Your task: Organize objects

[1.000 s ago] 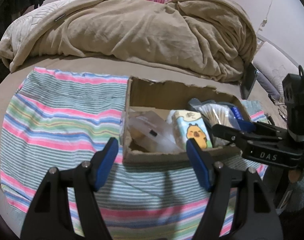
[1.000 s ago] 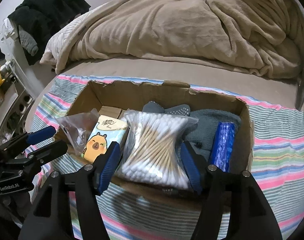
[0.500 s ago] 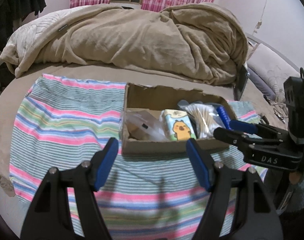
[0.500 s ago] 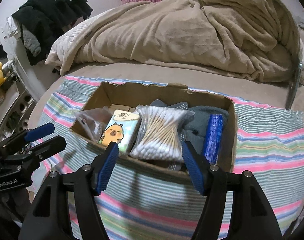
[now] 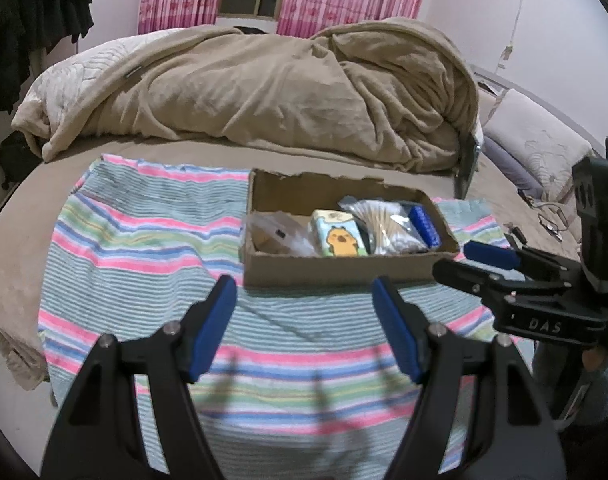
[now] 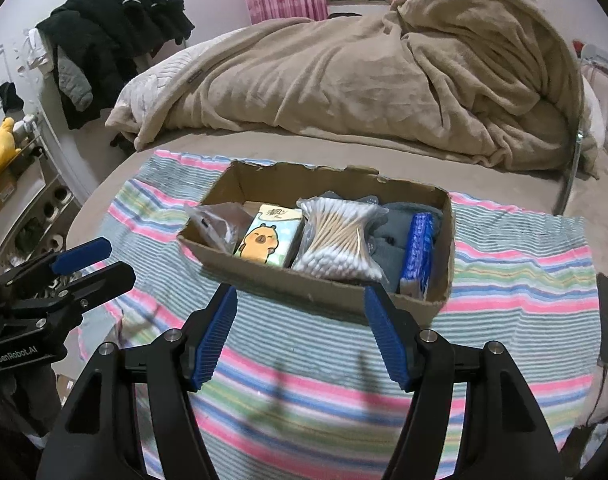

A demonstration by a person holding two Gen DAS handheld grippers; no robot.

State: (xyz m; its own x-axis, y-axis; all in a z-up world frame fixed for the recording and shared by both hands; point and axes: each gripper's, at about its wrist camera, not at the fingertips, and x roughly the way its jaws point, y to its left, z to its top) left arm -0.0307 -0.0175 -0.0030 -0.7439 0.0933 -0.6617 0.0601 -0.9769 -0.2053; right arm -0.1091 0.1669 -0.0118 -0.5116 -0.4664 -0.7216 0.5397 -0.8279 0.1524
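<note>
Both claws, left [image 5: 304, 300] and right [image 6: 300, 312], hung released short of the box [image 6: 304, 284]; packing appeared complete, withdrawal next

Both grippers, left [image 5: 304, 304] and right [image 6: 300, 312], are black plastic: blue ribbed pads, silver screws, "DAS" and "GenRobot.AI" lettering.

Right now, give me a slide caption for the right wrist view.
Open right gripper poised before a cardboard box packed with cotton swabs and tissues on a striped towel.
</note>
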